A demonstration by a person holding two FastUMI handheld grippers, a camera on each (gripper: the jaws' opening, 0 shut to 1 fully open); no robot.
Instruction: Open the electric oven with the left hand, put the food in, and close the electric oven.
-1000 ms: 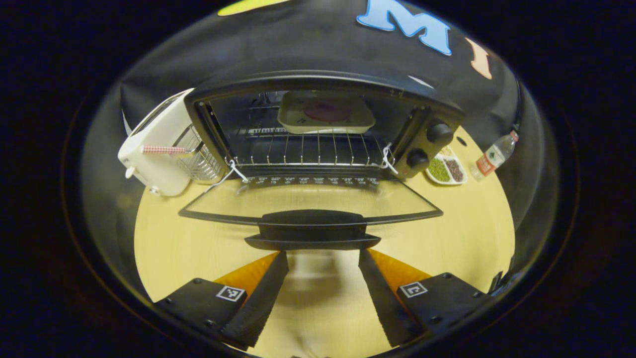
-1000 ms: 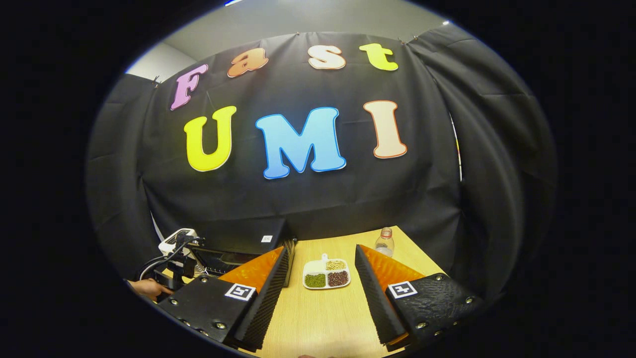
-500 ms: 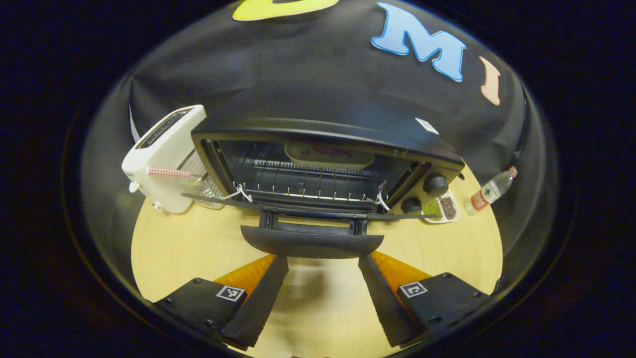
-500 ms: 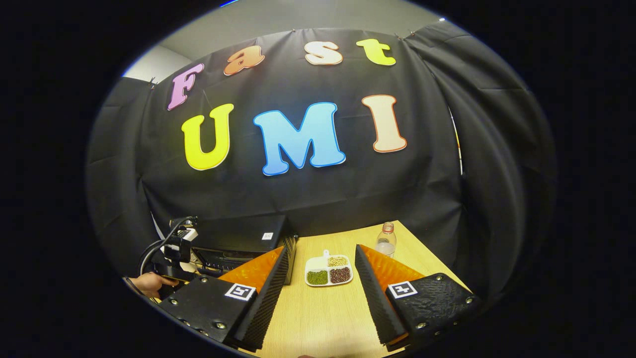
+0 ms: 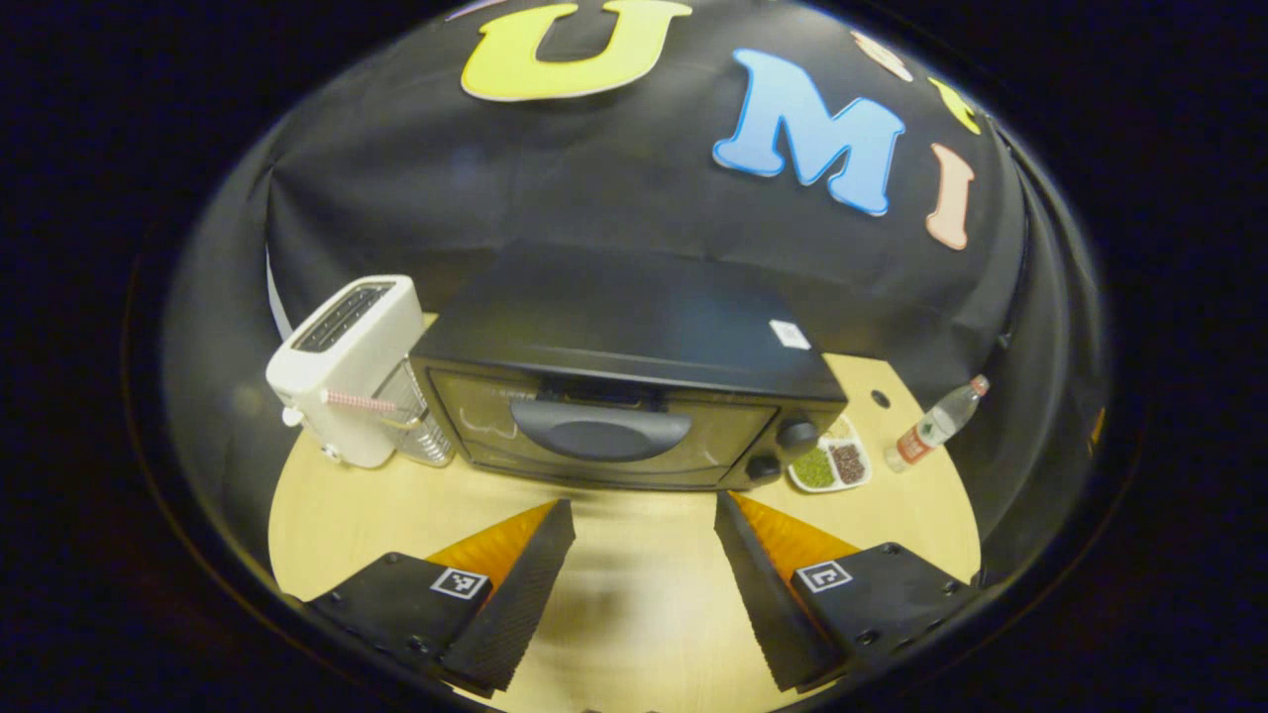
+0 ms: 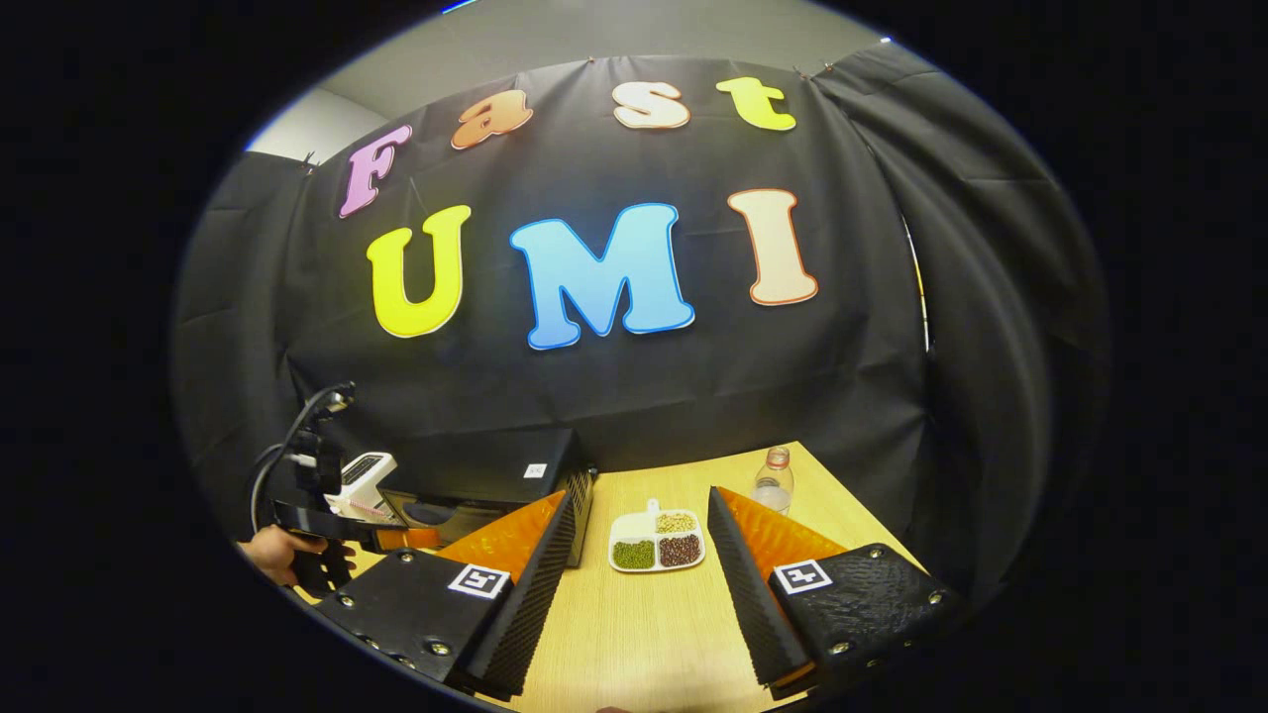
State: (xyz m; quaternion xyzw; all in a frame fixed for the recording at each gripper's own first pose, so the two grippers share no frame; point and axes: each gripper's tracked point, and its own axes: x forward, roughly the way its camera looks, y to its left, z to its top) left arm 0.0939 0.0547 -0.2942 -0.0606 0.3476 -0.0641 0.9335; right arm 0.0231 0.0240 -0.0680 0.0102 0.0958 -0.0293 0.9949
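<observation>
White toaster point(image 5: 342, 371) sitting on table point(image 5: 396, 505), wire basket point(image 5: 421, 436) touching it. Divided dish point(image 5: 830, 465) and bottle point(image 5: 931, 426) standing apart.

Black cloth wall point(image 6: 634, 396) fills the back, draped folds at right of frame. Grey room wall point(image 6: 594, 35) strip above cloth at top. Light wood table point(image 6: 644, 624) at lower centre. Lighting dim, even.

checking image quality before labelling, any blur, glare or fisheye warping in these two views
Left gripper view: strong fisheye bend, the oven and table edge curve; soft smear on the table between the left tongs; dim, warm light, no harsh glare. Right gripper view: sharper and brighter, the divided dish and bottle crisp between the right tongs; the booth wall bulges.
</observation>
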